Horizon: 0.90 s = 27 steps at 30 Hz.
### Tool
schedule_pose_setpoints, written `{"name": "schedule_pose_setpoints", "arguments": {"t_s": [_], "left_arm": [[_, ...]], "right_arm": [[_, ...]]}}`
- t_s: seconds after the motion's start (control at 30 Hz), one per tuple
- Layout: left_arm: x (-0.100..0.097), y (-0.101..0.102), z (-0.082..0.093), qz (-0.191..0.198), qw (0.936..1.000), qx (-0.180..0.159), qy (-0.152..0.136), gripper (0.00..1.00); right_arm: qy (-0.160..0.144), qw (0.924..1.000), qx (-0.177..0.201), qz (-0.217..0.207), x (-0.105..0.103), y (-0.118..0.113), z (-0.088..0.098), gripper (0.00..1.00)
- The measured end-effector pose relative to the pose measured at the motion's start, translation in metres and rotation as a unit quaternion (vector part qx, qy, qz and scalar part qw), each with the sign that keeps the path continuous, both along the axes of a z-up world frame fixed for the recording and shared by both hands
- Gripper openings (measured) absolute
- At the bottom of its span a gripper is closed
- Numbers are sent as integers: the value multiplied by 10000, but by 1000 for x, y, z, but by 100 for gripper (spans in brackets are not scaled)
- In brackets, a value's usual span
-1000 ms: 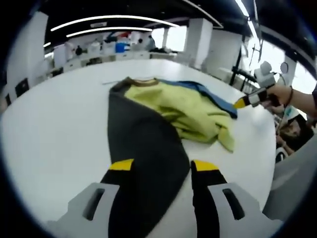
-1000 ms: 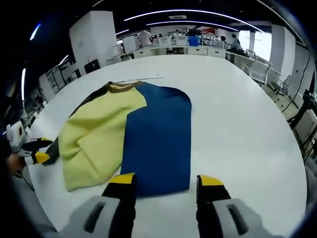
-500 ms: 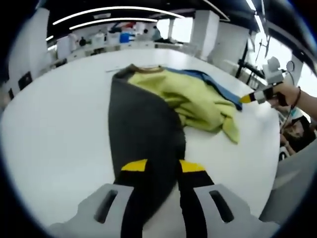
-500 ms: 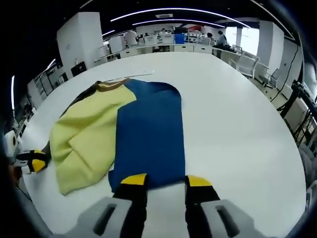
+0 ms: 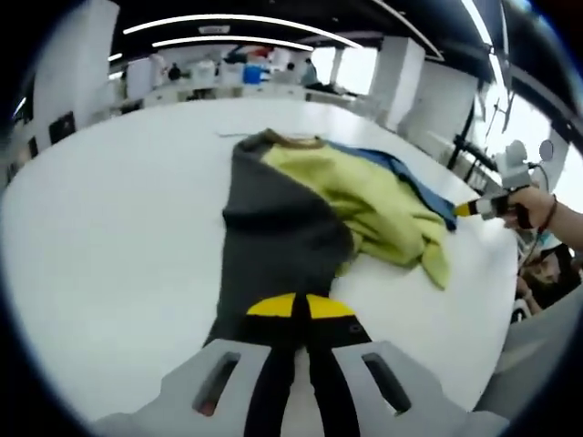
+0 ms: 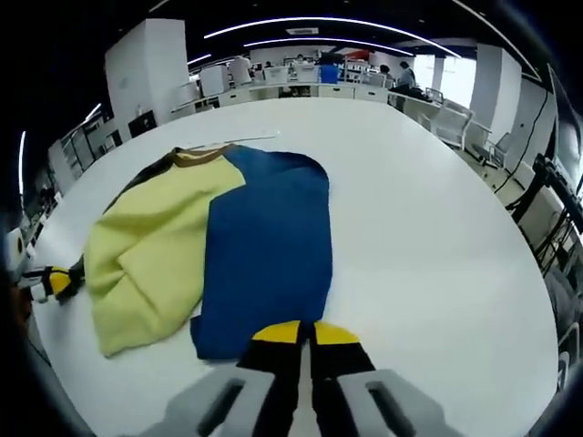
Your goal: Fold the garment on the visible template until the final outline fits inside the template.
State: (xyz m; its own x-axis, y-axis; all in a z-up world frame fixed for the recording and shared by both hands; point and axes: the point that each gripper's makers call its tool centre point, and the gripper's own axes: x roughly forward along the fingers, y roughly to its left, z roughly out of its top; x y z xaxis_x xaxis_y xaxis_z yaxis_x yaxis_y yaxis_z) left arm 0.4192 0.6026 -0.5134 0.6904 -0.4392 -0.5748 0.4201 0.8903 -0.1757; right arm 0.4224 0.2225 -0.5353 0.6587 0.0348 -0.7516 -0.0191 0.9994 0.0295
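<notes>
- Your left gripper (image 5: 300, 306) has its yellow-tipped jaws pinched together on the near hem of the garment's (image 5: 301, 209) dark grey panel (image 5: 278, 237) — the cloth runs straight away from the jaw tips, up the middle of the left gripper view.
- Beyond and to the right of those jaws the yellow-green panel (image 5: 364, 196) lies rumpled over the grey one, with a strip of blue (image 5: 410, 177) showing past it.
- Your right gripper (image 6: 302, 331) is likewise clamped shut on cloth — the near edge of the blue panel (image 6: 264, 250) sits right at its jaw tips, and the panel stretches forward from there, flat on the white table (image 6: 428, 237).
- To the left of the right gripper's jaws the yellow-green panel (image 6: 150, 241) spreads out, its near corner hanging lower left; the brown collar (image 6: 196, 157) lies at the far end of the garment.
- In the left gripper view, your other gripper's yellow tip (image 5: 466, 208) meets the blue edge far right, held in your hand (image 5: 533, 206).
- In the right gripper view, the left gripper's tip (image 6: 58, 281) touches the garment's far-left edge.
- The whole garment rests on the table, between your two grippers.
</notes>
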Motion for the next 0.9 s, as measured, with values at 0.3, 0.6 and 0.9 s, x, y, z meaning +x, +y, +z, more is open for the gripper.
{"name": "schedule_pose_setpoints", "arguments": {"t_s": [0.3,0.6,0.9], "left_arm": [[24,43,11,467,9989,-52,-93,0],[50,93,7,903,9946,449,-225,0],[73,134,1,1179,9886,898,-264,0]], "right_arm": [[-154,9992,-353,-99,18,-48,18,0],[-36,9967,-722,-380,24,-97,22,0],[64,9930,-998,-622,37,-136,18,0]]}}
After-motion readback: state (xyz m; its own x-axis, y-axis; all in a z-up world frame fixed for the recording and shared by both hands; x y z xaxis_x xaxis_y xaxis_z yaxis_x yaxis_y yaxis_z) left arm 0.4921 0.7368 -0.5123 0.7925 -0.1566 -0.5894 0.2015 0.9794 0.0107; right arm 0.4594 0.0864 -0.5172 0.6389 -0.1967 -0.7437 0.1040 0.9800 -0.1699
